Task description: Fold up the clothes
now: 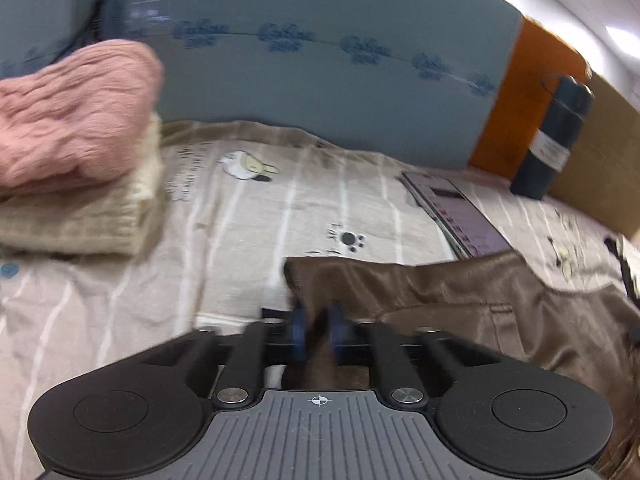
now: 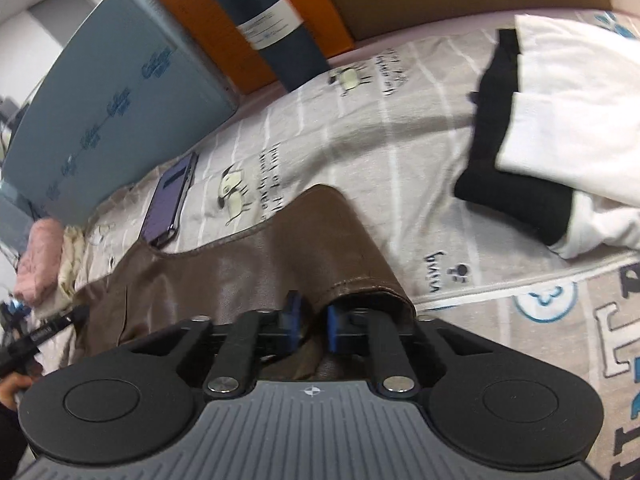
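A shiny brown garment lies spread on the patterned bed sheet. My left gripper is shut on the garment's near left edge, with cloth pinched between the blue pads. My right gripper is shut on the brown garment at a hemmed end that curls over the right finger. The garment stretches between both grippers, and its far end in the right wrist view reaches towards the left gripper.
Folded pink and cream knitwear is stacked at left. A phone lies on the sheet beyond the garment. A dark bottle, orange box and cardboard box stand at the back. A black-and-white garment lies at right.
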The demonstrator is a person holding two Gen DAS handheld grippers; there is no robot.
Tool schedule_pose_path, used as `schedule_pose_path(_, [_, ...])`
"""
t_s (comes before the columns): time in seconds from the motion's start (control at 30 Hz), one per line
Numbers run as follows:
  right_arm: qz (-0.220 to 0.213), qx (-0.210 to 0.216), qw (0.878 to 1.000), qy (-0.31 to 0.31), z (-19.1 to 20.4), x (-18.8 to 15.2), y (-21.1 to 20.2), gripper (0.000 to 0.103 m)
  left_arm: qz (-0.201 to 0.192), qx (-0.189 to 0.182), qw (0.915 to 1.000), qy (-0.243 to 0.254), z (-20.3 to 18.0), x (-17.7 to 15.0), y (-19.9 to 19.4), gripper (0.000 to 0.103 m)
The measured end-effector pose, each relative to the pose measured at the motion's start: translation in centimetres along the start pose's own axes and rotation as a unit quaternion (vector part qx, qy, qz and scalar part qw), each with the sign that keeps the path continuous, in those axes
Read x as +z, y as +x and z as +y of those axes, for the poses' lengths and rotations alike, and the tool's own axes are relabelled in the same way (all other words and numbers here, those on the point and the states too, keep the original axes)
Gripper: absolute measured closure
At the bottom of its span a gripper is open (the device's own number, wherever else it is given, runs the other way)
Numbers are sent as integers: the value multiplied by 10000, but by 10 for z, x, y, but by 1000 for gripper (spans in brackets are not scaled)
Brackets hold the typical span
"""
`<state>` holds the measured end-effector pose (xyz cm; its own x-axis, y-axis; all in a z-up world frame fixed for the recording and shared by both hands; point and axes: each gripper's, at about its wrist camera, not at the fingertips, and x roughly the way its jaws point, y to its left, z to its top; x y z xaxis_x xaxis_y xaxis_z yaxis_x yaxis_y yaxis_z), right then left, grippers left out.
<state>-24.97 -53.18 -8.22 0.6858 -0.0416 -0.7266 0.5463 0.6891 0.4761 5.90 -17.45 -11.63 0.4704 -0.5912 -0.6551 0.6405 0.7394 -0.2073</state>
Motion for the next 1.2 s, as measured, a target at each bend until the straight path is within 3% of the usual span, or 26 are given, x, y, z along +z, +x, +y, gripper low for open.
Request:
schedule_pose_path(0.13, [43, 7, 9994, -336, 17, 0, 9, 98, -178, 261, 9995, -46, -3, -1, -15, 101])
schedule_pose_path(0.47, [0, 475, 9942, -967, 64, 22, 41, 99, -421, 1420, 9888, 165, 23, 15, -13, 103])
schedule_pose_path(0.6, [37, 392, 9895, -1392, 84, 29, 59, 99, -266, 1453, 9890, 87, 36, 26, -4, 103])
schedule_pose_path(0.73, [214, 266, 9864, -1607, 81, 31, 62, 99, -58, 1322, 9912, 46, 37, 15, -12, 102])
schedule_pose_path(0.8, [273, 219, 9867, -1588, 77, 31, 61, 97, -31, 1309, 9914, -11, 38, 8, -14, 94])
schedule_pose_path(0.87, [254, 211, 9865, -1607, 77, 31, 57, 85, -31, 1239, 9921, -189, 42, 7, -17, 92])
schedule_pose_path(0.9, [213, 160, 9859, -1653, 79, 31, 53, 71, -70, 1219, 9922, -267, 44, 8, -21, 90])
schedule_pose_path(0.93, [171, 120, 9852, -1704, 82, 30, 49, 65, -104, 1234, 9918, -318, 45, 7, -27, 83])
schedule_pose_path(1.07, [58, 157, 9799, -1986, 92, 23, 26, 60, -250, 1096, 9915, -655, 49, -5, -66, 50])
schedule_pose_path(1.2, [61, 415, 9684, -2458, 106, 8, 3, 53, -95, 643, 9944, -831, 40, -34, -113, 33])
